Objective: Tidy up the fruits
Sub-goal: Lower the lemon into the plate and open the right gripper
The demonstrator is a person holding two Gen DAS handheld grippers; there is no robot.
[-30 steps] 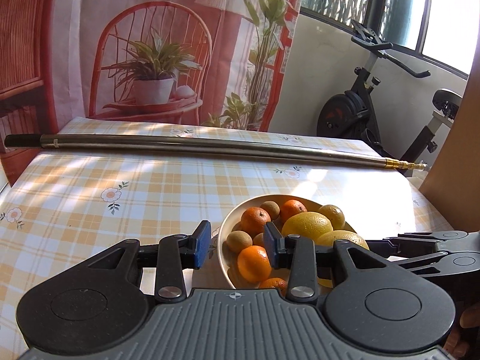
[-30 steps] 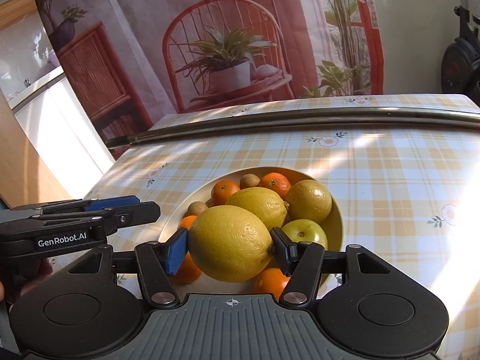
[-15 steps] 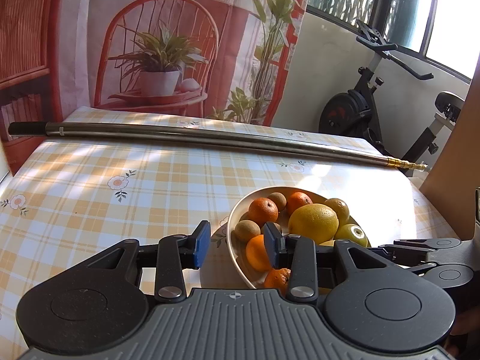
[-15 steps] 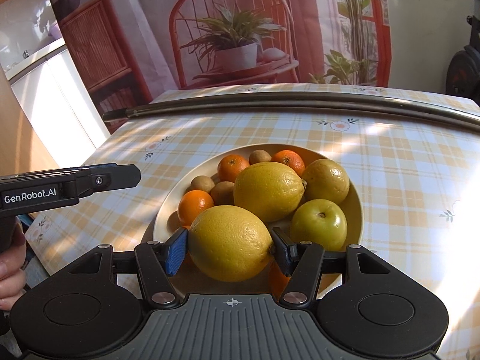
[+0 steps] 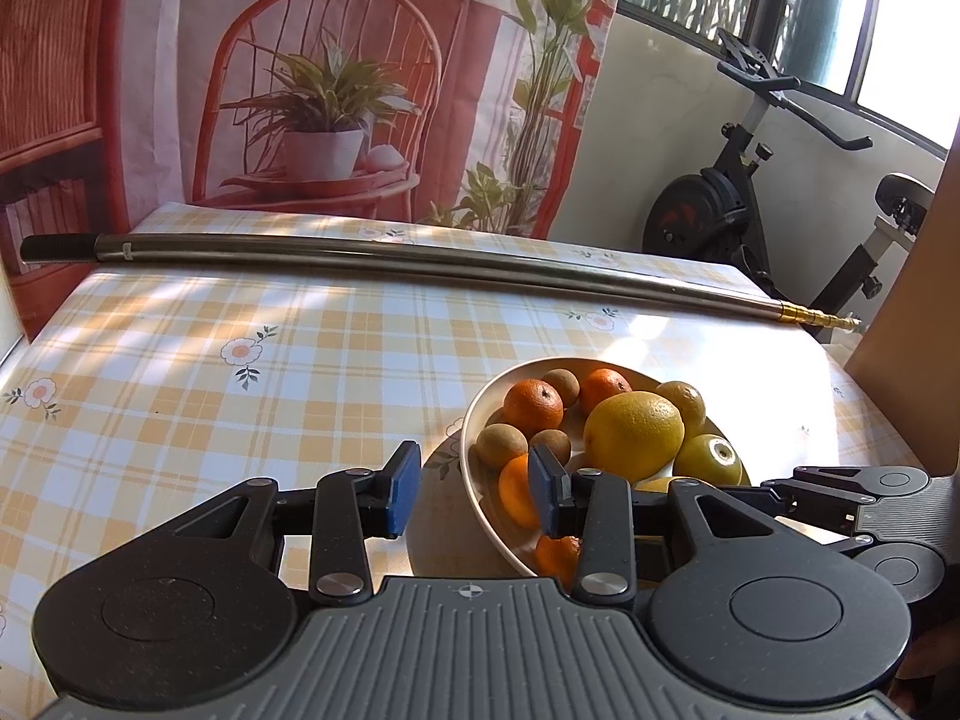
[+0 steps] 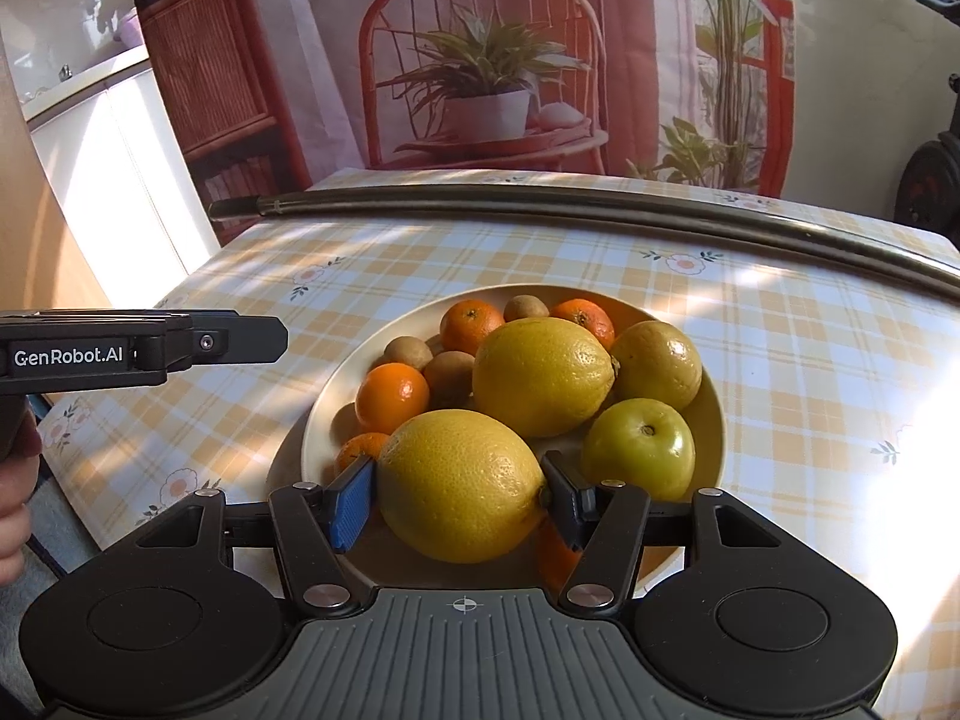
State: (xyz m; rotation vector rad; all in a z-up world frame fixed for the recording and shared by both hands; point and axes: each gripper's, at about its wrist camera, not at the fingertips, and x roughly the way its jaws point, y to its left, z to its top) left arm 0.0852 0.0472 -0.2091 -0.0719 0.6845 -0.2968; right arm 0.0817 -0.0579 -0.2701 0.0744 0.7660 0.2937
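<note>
**Lemon in the right grip, low over the bowl**

From the left wrist view, our left gripper [image 5: 471, 495] grasps nothing: its blue pads stand apart, one over the tablecloth and one over the near rim of the bowl [image 5: 480, 414]. The metal pole [image 5: 420, 261] lies across the far side of the table [image 5: 180, 372], well clear of the fruit. An exercise bike [image 5: 750, 204] stands beyond the table.

From the right wrist view, our right gripper [image 6: 459, 495] is clenched on a large lemon [image 6: 462, 483], held low over the near part of the bowl. We judge the step to be placing it. To do it well, we should lower it into the free space at the front and release only once it rests. A second lemon [image 6: 543, 375] and the green apple [image 6: 639, 447] crowd close, and small oranges [image 6: 393, 396] sit just beside; a nudge could roll them.
</note>
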